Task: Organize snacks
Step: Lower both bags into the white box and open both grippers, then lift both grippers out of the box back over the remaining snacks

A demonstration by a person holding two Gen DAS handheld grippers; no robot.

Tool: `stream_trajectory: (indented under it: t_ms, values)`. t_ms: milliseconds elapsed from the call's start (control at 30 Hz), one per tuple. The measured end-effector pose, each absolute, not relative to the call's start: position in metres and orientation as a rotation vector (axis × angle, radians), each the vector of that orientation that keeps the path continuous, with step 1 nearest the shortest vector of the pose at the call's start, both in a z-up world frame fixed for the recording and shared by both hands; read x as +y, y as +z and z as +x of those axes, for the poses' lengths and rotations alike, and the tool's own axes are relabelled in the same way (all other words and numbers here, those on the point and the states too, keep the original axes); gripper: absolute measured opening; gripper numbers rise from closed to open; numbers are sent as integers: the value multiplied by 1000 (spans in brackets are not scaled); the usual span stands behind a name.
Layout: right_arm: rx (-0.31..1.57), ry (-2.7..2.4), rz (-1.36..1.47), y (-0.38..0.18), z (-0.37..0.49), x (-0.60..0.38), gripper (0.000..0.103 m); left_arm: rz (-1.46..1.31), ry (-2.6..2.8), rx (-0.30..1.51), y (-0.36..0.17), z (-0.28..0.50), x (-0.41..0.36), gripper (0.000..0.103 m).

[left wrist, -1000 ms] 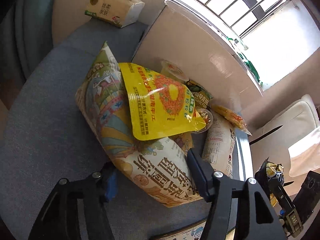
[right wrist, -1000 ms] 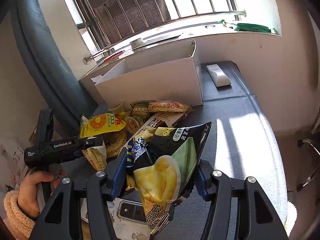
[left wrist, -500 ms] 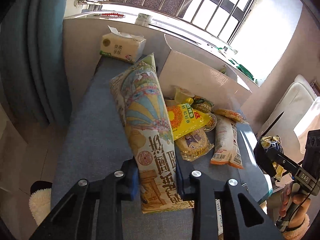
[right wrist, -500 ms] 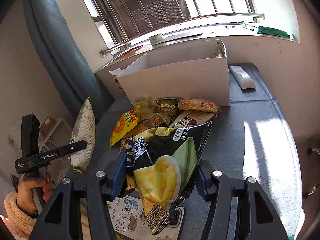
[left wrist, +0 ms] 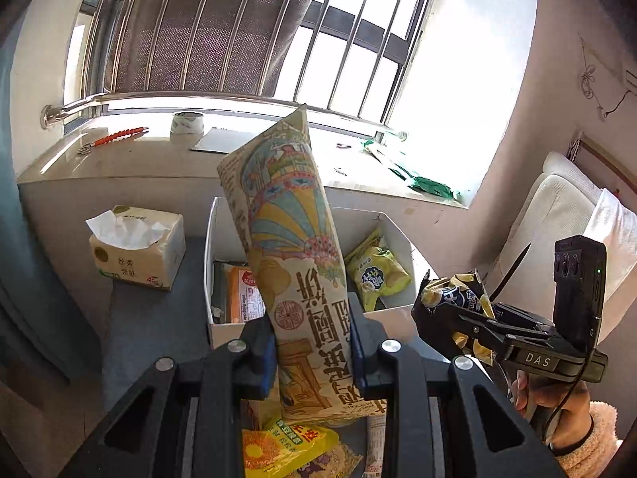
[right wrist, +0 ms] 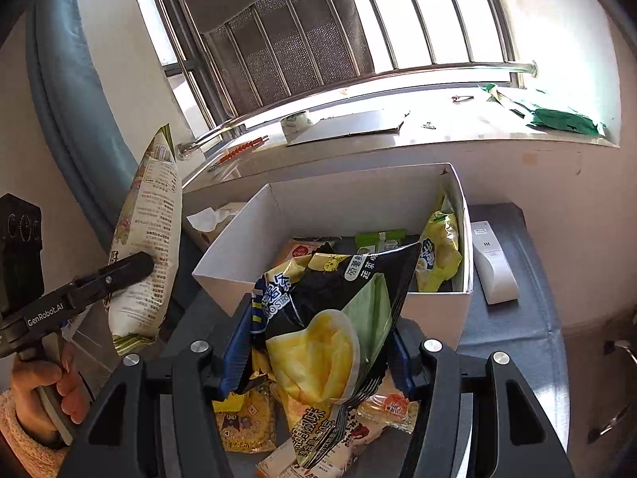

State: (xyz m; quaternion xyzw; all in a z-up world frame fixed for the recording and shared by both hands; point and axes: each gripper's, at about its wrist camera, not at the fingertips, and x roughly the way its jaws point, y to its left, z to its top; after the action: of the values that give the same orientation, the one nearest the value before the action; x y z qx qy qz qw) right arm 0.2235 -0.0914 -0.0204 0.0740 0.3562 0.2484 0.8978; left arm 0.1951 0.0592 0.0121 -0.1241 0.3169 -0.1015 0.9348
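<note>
Sunlit window bars and a pale sill (left wrist: 119,167) back the blue-grey table (left wrist: 147,318). Ahead of both claws on it sits the white box (right wrist: 434,306), with snack packets already inside. Left claw (left wrist: 312,348) pinches the tall balloon-print bag (left wrist: 294,247) upright, its top rising over the box's near wall. Right claw (right wrist: 318,352) pinches the black chip bag (right wrist: 338,310), held just short of the box. Under both claws, loose packets (right wrist: 243,422) lie on the table, and a tissue pack (left wrist: 137,249) stands left of the box

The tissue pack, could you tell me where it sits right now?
In the left wrist view, the tissue pack sits left of the white box, against the wall beneath the windowsill.
</note>
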Motion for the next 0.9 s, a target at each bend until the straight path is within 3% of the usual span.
stream_trajectory:
  t_ms: [300,367,400,433,467,500,900]
  values:
    - [825,424,147,-20,327,-82,63,-219,-208,761,-1,303,49,34]
    - [840,422,165,-23,338,-83,69,-194,-186,778,-8,314,48,37]
    - [848,412,174,-24,343,-85,72,-178,-165,786,-10,317,49,53]
    - [854,410,185,-25,344,-87,86,-166,-154,795,-14,316,52,84]
    - [856,405,196,-25,345,-89,99,-161,-144,793,-15,314,54,98]
    - [848,395,207,-24,344,-91,103,-159,-146,785,-16,311,58,103]
    - [753,408,185,1,275,-100,103,-80,-155,639,17,227,62,103]
